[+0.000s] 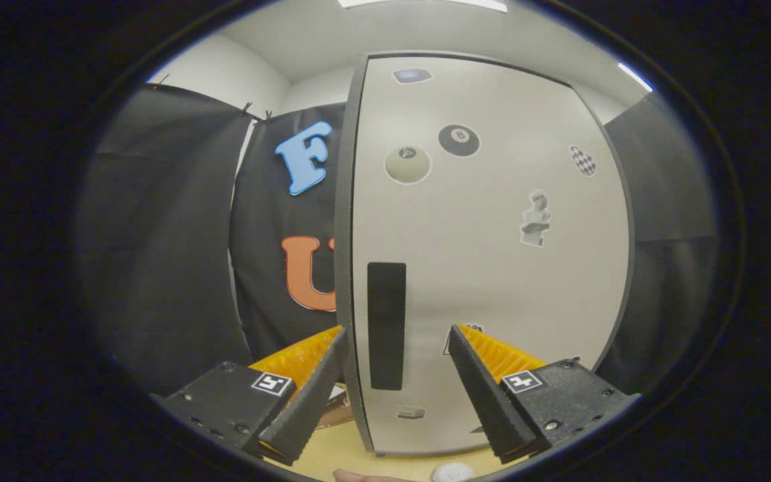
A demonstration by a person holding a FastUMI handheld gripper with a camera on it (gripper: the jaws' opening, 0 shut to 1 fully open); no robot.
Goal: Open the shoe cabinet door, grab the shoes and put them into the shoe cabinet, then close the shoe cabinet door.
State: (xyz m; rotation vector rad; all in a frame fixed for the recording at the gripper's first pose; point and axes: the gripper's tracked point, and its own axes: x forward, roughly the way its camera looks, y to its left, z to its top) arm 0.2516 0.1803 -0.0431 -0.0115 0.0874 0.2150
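Wide-open, empty gripper (399,335) straddles the pale grey cabinet door's (492,254) black vertical handle (386,325) near the door's edge; fingers could slip off it.

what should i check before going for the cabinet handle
1. Door shut, not yet opened: ok.
2. Gripper open: ok.
3. Handle between the fingers, just ahead: ok.
4. Left finger overlaps the door's edge, may catch on closing: not ok.
5. Fingers touching the handle: cannot tell.
6. Shoes ready to grab: cannot tell.
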